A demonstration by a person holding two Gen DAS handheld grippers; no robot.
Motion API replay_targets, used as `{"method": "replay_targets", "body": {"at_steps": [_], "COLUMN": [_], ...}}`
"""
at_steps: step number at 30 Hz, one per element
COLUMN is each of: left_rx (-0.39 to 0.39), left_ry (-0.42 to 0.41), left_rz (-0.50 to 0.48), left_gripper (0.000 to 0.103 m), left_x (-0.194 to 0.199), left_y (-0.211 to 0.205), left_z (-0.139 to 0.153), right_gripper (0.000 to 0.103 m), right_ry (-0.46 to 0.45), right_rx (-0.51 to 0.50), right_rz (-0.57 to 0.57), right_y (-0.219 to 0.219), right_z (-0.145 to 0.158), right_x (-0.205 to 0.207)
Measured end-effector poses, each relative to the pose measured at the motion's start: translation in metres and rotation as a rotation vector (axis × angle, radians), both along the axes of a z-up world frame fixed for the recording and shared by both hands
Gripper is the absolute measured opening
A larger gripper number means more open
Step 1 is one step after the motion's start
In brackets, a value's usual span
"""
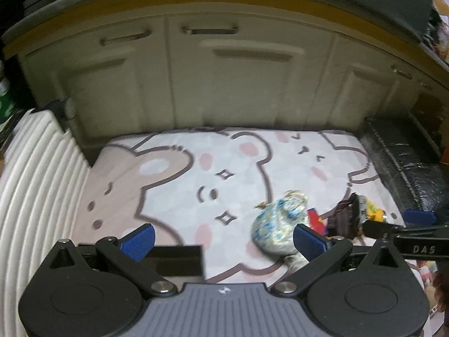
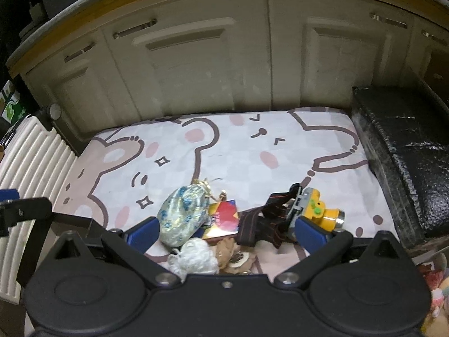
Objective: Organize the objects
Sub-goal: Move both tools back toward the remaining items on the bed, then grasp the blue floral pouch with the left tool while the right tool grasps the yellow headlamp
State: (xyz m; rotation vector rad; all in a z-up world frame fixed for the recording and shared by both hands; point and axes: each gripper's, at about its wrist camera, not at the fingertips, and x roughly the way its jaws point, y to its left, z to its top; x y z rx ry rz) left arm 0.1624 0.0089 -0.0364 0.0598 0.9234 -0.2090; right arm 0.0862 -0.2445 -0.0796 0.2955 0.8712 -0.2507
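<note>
A blue-patterned drawstring pouch (image 2: 183, 214) lies on the cartoon bear mat (image 2: 252, 146), beside a colourful card (image 2: 224, 216), a yellow headlamp (image 2: 322, 210) with a dark strap (image 2: 261, 224), a white yarn ball (image 2: 196, 258) and a small brown plush (image 2: 235, 255). My right gripper (image 2: 227, 234) hovers open over this pile, nothing between its fingers. In the left wrist view the pouch (image 1: 276, 224) sits by the right fingertip. My left gripper (image 1: 224, 241) is open and empty over the mat (image 1: 182, 168). The right gripper's arm (image 1: 407, 230) reaches in from the right.
Cream cabinet doors (image 2: 224, 70) close off the back. A white ribbed case (image 2: 31, 174) stands along the left, a black box (image 2: 407, 151) along the right. Toys (image 2: 435, 295) lie at the far right edge. The left gripper's arm (image 2: 22, 213) shows at the left.
</note>
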Motion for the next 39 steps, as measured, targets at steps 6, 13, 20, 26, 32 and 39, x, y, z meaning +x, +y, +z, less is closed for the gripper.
{"method": "replay_targets", "body": {"at_steps": [6, 13, 20, 26, 32, 39], "left_rx": [0.021, 0.012, -0.004, -0.024, -0.085, -0.079], "left_ry": [-0.026, -0.038, -0.028, 0.013, 0.063, 0.090], "left_rz": [-0.068, -0.169, -0.260, -0.295, -0.300, -0.364], "left_gripper": [0.103, 0.103, 0.103, 0.103, 0.103, 0.103], "left_x": [0.016, 0.035, 0.049, 0.062, 0.072, 0.079], "left_y": [-0.028, -0.053, -0.070, -0.070, -0.069, -0.076], "left_z": [-0.011, -0.037, -0.069, -0.097, -0.119, -0.141], "right_gripper": [0.103, 0.103, 0.090, 0.083, 0.078, 0.076], "right_ry": [-0.034, -0.014, 0.016, 0.006, -0.033, -0.126], "right_rx": [0.001, -0.006, 0.092, 0.099, 0.182, 0.295], "right_rz": [-0.041, -0.134, -0.241, -0.251, -0.246, -0.197], "right_y": [-0.025, -0.057, -0.091, -0.107, -0.134, -0.162], "right_z": [-0.010, -0.026, -0.050, -0.068, -0.084, -0.093], "right_x": [-0.005, -0.006, -0.008, -0.008, -0.008, 0.006]}}
